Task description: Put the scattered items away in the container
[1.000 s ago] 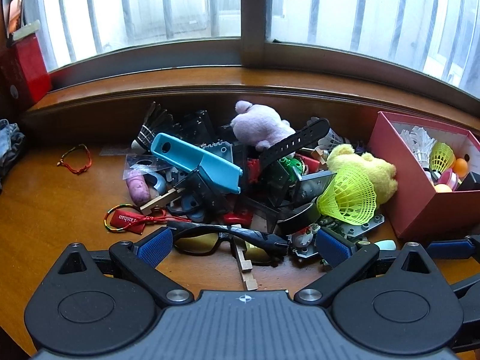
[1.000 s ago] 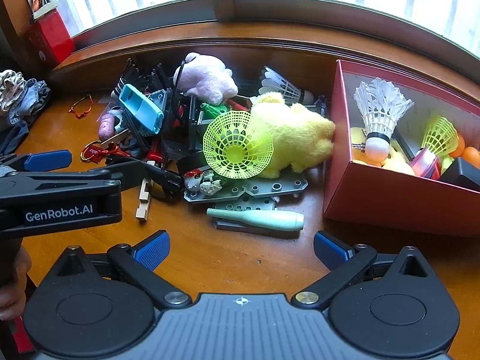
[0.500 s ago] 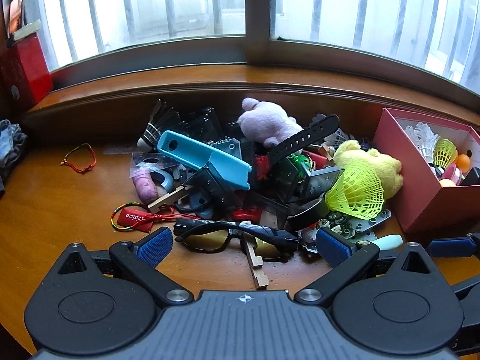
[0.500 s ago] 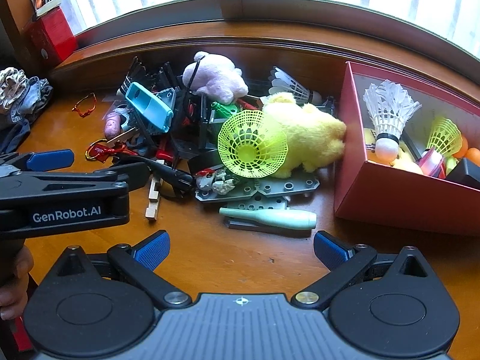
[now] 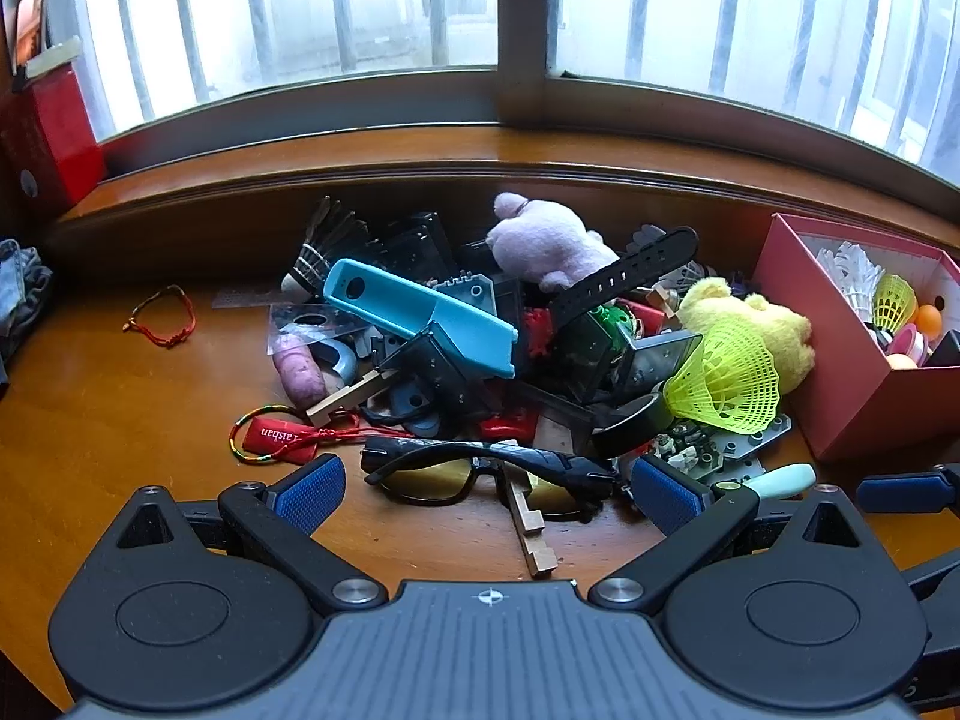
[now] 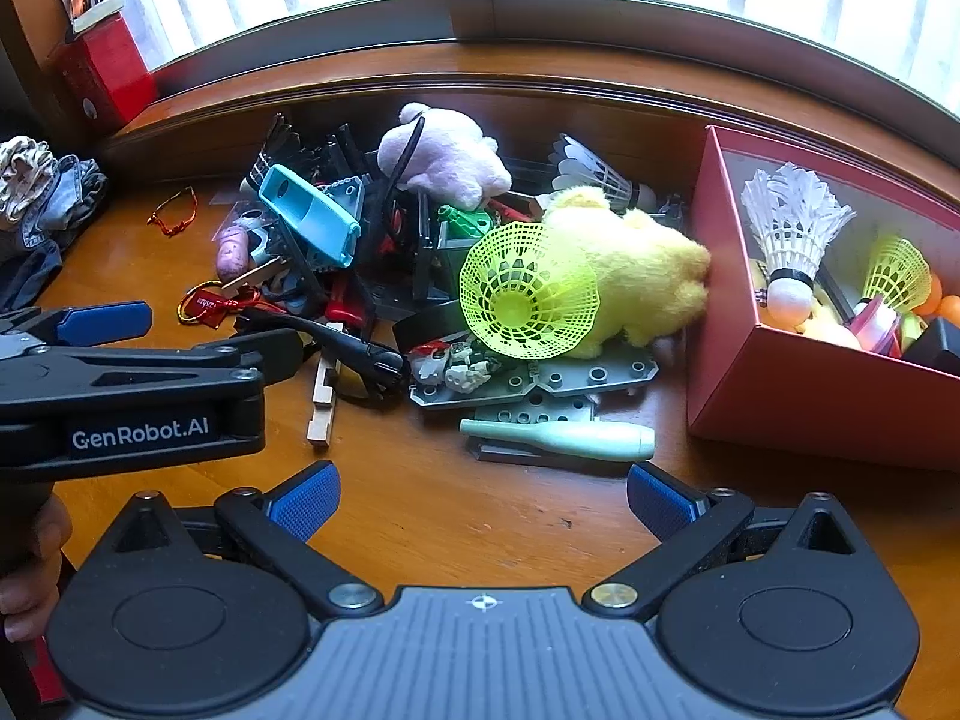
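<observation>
A heap of small items lies on the wooden table: black sunglasses (image 5: 486, 471), a blue case (image 5: 420, 315), a pink plush (image 5: 546, 243), a yellow plush (image 6: 636, 264), a neon-green shuttlecock (image 6: 528, 291) and a mint pin (image 6: 564, 438). The red box (image 6: 798, 384) at the right holds shuttlecocks and balls. My left gripper (image 5: 489, 489) is open and empty, with the sunglasses between its fingers. My right gripper (image 6: 480, 495) is open and empty, just in front of the mint pin. The left gripper also shows in the right wrist view (image 6: 126, 372).
A red string bracelet (image 5: 162, 318) and folded jeans (image 6: 54, 210) lie at the left. A red box (image 6: 102, 72) stands on the window sill. A wooden strip (image 5: 531, 531) lies under the sunglasses. The raised sill runs behind the heap.
Both grippers have drawn back slightly from the heap and stayed open. The heap sits a little farther off in both views. Nothing was picked up.
</observation>
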`<state>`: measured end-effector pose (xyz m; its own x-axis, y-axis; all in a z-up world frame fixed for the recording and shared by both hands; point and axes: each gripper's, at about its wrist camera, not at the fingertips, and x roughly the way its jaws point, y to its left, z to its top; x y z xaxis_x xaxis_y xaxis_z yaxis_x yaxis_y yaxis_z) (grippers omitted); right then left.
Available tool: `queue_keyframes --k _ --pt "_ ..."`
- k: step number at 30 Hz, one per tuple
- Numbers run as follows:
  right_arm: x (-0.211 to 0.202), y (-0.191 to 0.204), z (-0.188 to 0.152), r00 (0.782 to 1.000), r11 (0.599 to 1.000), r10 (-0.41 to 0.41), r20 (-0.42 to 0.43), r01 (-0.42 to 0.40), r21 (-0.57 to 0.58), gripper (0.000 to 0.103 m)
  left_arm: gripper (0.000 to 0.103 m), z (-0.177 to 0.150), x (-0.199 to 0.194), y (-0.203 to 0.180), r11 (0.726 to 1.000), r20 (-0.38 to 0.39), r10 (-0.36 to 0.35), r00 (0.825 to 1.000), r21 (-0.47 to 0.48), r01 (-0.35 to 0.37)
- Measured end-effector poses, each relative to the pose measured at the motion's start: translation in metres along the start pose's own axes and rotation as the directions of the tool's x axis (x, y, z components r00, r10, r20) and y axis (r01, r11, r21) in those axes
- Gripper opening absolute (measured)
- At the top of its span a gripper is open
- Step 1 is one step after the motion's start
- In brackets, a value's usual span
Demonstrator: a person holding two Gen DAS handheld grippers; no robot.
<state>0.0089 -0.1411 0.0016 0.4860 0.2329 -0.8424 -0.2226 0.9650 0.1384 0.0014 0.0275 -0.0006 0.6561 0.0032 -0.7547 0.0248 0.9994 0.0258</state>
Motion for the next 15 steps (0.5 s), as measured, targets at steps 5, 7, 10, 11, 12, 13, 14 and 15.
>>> queue_keyframes --k 5,7,10,11,12,13,14,15 --pt "0.0018 0.0029 0.0008 1.000 1.000 -0.003 0.000 0.003 0.004 0.103 0.103 0.0012 0.0017 0.0027 1.000 0.000 -0.005 1.000 0.005 0.005" --pt "0.0026 0.0040 0.0012 1.000 1.000 -0.006 -0.001 0.006 0.007 0.103 0.103 0.0017 0.0027 0.0032 1.000 -0.001 -0.008 1.000 0.007 0.008" --pt "0.0036 0.0049 0.0022 1.000 1.000 -0.010 -0.001 0.010 0.013 0.103 0.103 0.0028 0.0043 0.0047 1.000 -0.002 -0.013 1.000 0.012 0.013" --pt "0.0039 0.0053 0.0027 1.000 1.000 -0.012 -0.001 0.012 0.015 0.103 0.103 0.0031 0.0048 0.0053 1.000 -0.003 -0.014 1.000 0.013 0.014" --pt "0.0045 0.0056 0.0033 1.000 1.000 -0.013 0.000 0.013 0.017 0.103 0.103 0.0035 0.0053 0.0060 1.000 -0.003 -0.015 1.000 0.015 0.015" --pt "0.0049 0.0058 0.0037 1.000 1.000 -0.014 0.000 0.014 0.018 0.103 0.103 0.0041 0.0058 0.0068 1.000 -0.003 -0.015 1.000 0.015 0.015" --pt "0.0054 0.0062 0.0043 1.000 1.000 -0.014 0.000 0.014 0.020 0.103 0.103 0.0047 0.0065 0.0076 1.000 -0.004 -0.015 1.000 0.016 0.015" --pt "0.0060 0.0068 0.0048 1.000 1.000 -0.015 0.000 0.015 0.021 0.103 0.103 0.0053 0.0071 0.0084 1.000 -0.005 -0.015 1.000 0.017 0.015"
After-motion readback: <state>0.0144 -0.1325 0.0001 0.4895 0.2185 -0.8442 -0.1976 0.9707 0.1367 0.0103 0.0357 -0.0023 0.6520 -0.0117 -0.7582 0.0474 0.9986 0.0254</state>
